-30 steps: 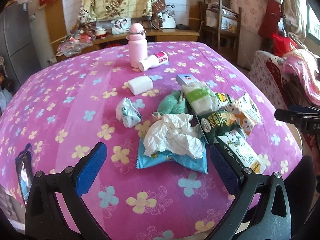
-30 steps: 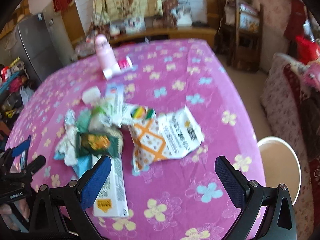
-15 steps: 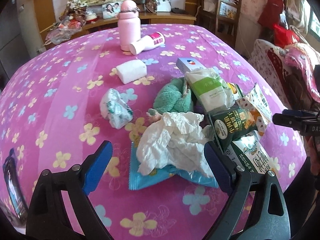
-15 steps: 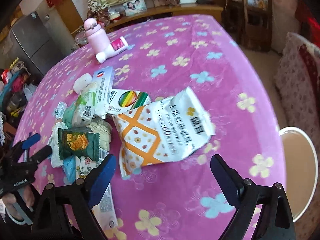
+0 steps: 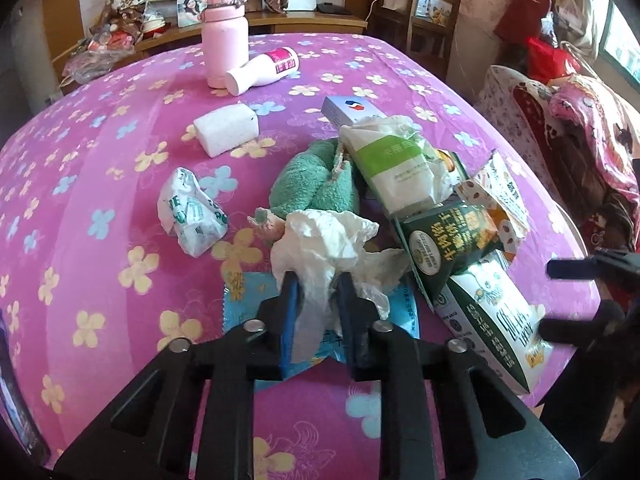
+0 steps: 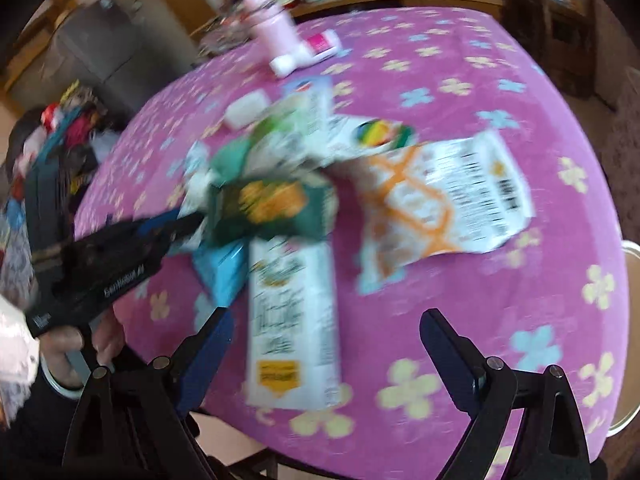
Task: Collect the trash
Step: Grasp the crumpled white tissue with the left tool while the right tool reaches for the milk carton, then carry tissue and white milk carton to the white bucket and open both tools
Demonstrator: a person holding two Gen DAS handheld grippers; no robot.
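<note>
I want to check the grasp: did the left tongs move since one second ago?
Yes. The left tongs came forward toward the pink bottle and down, and shut on the crumpled tissue.

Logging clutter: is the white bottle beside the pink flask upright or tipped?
Tipped: the white bottle lies on its side against the upright pink flask.

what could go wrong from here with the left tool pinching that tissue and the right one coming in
1. The left tool is shut on only a fold of the crumpled tissue, so the paper may tear or slip free.
2. The tissue lies on the blue wrapper and against the dark green packet; lifting could drag them.
3. The right tool is closing around the white carton at the table edge, and might nudge it off.
</note>
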